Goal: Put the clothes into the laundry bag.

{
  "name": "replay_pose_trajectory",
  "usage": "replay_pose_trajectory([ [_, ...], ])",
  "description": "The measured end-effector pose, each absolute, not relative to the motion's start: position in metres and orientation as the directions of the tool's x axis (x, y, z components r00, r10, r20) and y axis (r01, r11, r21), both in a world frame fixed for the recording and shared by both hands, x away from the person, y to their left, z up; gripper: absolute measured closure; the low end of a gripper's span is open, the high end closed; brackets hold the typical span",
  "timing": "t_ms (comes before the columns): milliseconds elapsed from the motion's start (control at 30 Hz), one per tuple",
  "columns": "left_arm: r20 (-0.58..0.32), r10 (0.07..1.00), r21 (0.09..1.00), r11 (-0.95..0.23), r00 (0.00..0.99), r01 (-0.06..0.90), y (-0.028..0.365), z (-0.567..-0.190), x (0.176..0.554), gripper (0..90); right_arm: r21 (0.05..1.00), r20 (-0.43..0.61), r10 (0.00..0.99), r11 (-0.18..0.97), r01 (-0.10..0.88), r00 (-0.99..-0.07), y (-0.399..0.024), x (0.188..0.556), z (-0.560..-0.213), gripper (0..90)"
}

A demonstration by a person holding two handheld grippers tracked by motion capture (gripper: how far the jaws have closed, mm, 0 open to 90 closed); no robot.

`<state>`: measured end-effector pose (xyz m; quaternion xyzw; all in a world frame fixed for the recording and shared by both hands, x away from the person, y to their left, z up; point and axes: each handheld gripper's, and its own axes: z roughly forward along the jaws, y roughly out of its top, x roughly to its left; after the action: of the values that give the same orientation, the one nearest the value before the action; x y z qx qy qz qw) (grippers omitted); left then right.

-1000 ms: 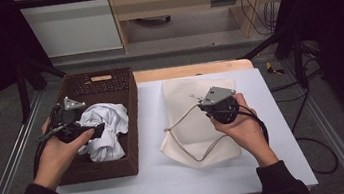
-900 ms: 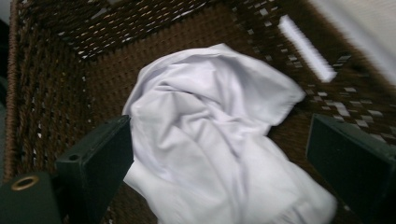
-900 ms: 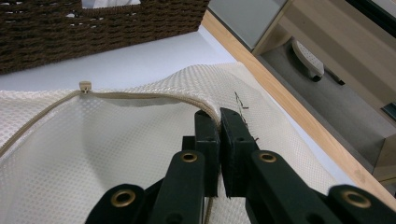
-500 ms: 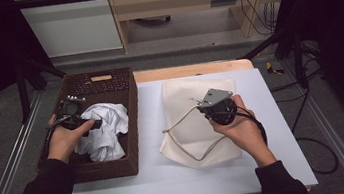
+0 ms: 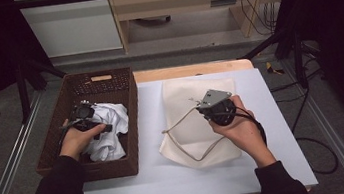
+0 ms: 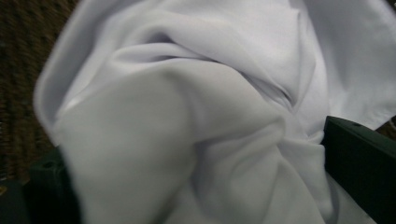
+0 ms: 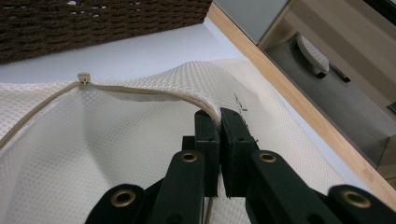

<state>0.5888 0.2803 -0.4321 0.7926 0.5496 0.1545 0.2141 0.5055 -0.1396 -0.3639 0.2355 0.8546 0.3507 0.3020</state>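
Right gripper [image 7: 219, 122] fingers clamped on bag [image 5: 200, 138] rim, mouth held open. Left gripper [image 5: 83, 119] fingers spread around shirt [image 6: 196, 107] in basket [image 5: 128, 107], not pinched yet. Nothing bagged so far.

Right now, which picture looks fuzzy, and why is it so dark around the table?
In the left gripper view the crumpled white cloth sits so close that its folds look soft and blurred. In the right gripper view the cream mesh laundry bag is sharp by the jaws. In the high view light falls on the white table; the room's edges stay black.
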Motion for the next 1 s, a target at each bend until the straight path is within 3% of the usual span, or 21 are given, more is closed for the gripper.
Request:
replay_pose_trajectory([
  [267,0.04,0.931,0.48,-0.336,0.362,0.81,0.275,-0.436,0.591,3.2,0.743,-0.348,0.618,0.64,0.194,-0.705,-0.14,0.506,-0.365,86.9],
  [633,0.059,0.93,0.462,-0.348,0.364,0.816,0.278,-0.428,0.589,48.9,0.742,-0.35,0.614,0.643,0.191,-0.708,-0.14,0.506,-0.365,86.9],
  [800,0.094,0.919,0.494,-0.377,0.383,0.784,0.273,-0.411,0.583,52.4,0.746,-0.345,0.619,0.637,0.194,-0.705,-0.142,0.506,-0.365,86.9],
  [1000,0.098,0.928,0.617,-0.339,0.358,0.71,0.28,-0.386,0.577,52.8,0.747,-0.347,0.622,0.636,0.194,-0.702,-0.143,0.506,-0.364,87.0],
])
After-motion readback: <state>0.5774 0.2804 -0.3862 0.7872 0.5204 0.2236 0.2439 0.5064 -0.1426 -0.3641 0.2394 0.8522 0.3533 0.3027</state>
